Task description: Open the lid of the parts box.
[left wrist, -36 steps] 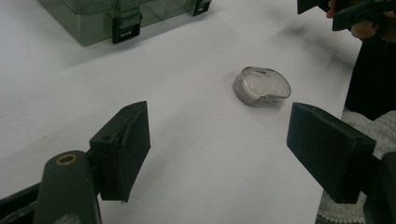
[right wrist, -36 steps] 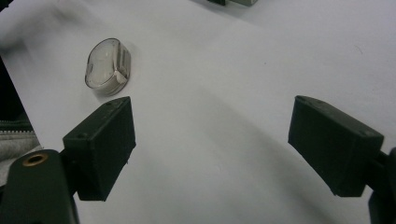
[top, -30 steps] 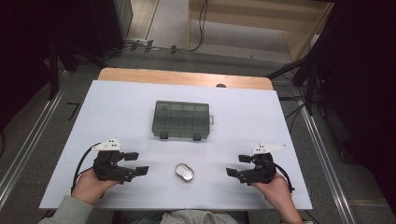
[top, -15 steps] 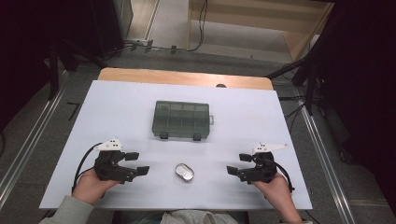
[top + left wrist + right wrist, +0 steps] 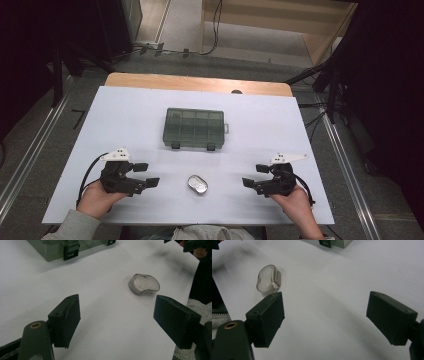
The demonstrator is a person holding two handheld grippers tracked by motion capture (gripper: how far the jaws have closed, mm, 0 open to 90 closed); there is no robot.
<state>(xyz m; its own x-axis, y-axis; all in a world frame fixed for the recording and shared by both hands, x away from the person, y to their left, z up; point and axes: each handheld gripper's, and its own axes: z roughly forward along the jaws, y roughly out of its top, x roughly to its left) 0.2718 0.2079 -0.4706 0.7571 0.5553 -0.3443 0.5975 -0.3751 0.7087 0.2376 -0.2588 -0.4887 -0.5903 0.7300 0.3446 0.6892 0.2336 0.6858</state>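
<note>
Both jaws are held wide and empty, the left gripper [image 5: 145, 175] and right gripper [image 5: 255, 176] flanking the case [image 5: 198, 184].

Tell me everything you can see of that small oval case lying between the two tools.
The small oval case is a flat, rounded container of clear, greyish plastic with a pale insert showing through its top. It looks closed and lies flat on the white table, near the front edge, in front of the green compartment box and apart from it. Nothing touches it: the left tool and the right tool sit open on either side, both clear of it.
</note>
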